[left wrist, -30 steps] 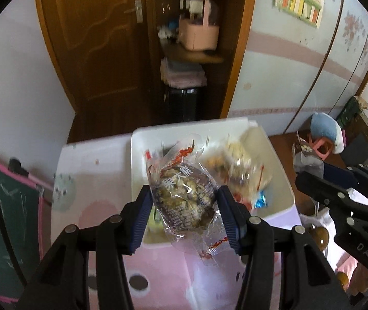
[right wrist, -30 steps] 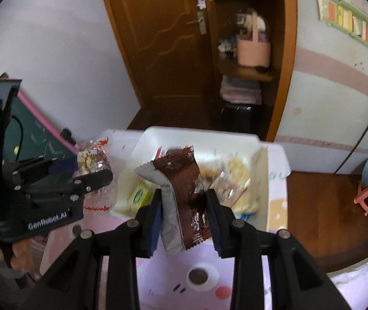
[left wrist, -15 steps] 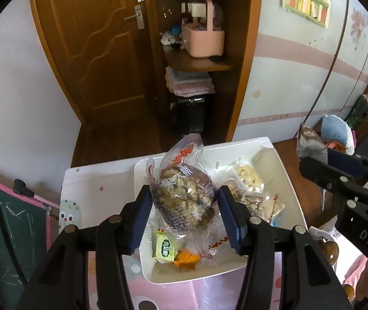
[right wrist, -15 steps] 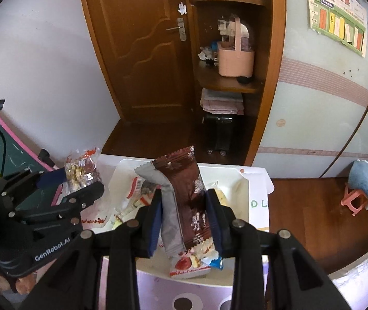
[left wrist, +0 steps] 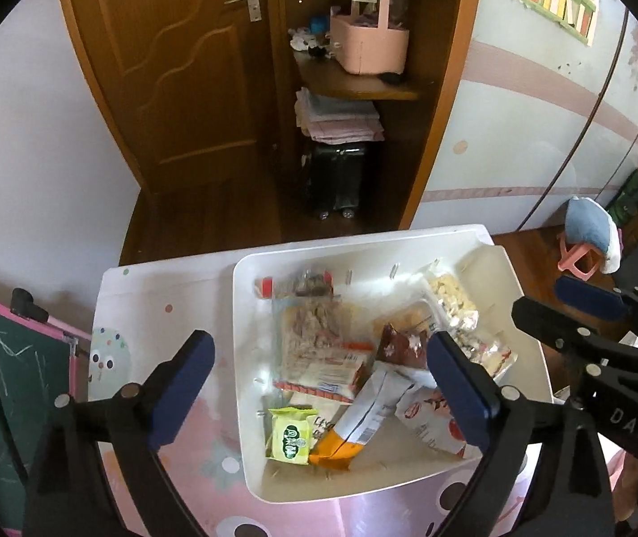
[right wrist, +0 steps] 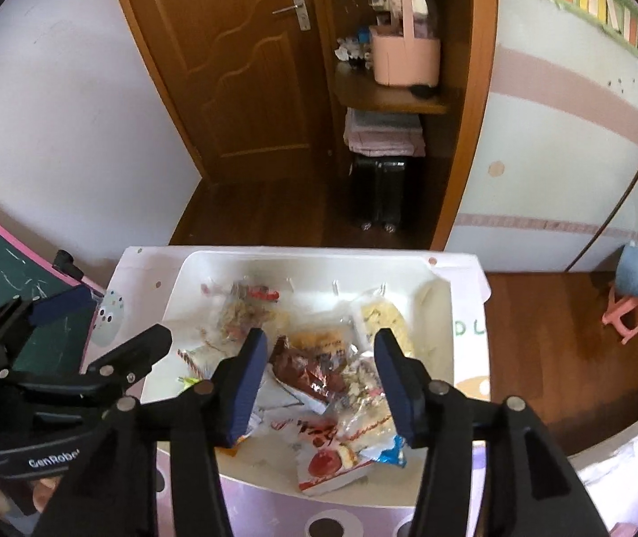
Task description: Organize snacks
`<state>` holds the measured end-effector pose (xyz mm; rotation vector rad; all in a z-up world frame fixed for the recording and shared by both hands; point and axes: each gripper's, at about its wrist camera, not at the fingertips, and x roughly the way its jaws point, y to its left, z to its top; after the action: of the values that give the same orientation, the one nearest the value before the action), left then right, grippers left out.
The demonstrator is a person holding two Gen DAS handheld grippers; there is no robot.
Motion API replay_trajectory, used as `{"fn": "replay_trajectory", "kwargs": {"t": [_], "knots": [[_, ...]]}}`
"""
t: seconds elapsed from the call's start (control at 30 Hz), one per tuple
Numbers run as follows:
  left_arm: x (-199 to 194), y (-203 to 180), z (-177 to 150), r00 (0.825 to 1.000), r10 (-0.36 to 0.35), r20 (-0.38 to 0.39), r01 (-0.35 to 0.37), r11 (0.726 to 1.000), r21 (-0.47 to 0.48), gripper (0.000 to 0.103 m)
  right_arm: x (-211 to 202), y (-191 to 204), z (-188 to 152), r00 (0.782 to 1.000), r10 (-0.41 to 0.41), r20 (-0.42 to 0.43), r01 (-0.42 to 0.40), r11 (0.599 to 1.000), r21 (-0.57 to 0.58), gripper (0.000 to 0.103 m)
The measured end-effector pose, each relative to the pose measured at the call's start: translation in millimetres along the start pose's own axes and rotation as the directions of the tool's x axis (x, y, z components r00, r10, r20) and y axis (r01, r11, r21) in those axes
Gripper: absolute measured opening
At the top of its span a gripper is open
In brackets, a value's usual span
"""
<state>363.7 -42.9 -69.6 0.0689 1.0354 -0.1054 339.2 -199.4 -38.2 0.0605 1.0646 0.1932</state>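
A white bin (left wrist: 247,313) (right wrist: 171,308) on a pink patterned table holds several snack packets. The clear bag of brown snacks (left wrist: 314,340) lies flat in it, and the brown wrapper (left wrist: 401,349) (right wrist: 310,369) lies among the others. My left gripper (left wrist: 319,398) is open and empty above the bin's near half. My right gripper (right wrist: 321,385) is open and empty above the bin's near right. Each gripper also shows in the other's view: the right one (left wrist: 587,308), the left one (right wrist: 108,331).
A green packet (left wrist: 292,434), an orange-ended packet (left wrist: 350,434) and a red-and-white packet (right wrist: 332,452) lie near the bin's front. A green chalkboard (left wrist: 1,385) stands left of the table. A door, a shelf with a pink basket (left wrist: 368,44) and a small stool (left wrist: 587,241) stand beyond.
Both grippers opened and let go of their packets. The clear bag and the brown wrapper now lie in the bin. Both grippers moved up and back.
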Motion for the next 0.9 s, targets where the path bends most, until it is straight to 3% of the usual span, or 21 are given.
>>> {"fn": "replay_trajectory", "kwargs": {"t": [0.5, 0.77, 0.9], "knots": [[-40.5, 14.8, -43.9, 1.0, 0.013, 0.023, -0.011, 0.999, -0.052, 0.096, -24.8, 18.0, -44.6, 1.0, -0.02, 0.001, 0.02, 0.999, 0.032, 0.06], [-74.1, 22.2, -111.7, 0.999, 0.019, 0.027, -0.018, 0.998, -0.053, 0.096, -50.9, 31.2, -104.0, 0.997, -0.074, 0.02, 0.072, 0.995, 0.07, 0.064], [-87.9, 27.1, -152.1, 0.999, 0.034, -0.009, -0.035, 0.998, -0.055, 0.096, -62.0, 42.4, -142.3, 0.997, -0.081, 0.0, 0.08, 0.993, 0.084, 0.065]]}}
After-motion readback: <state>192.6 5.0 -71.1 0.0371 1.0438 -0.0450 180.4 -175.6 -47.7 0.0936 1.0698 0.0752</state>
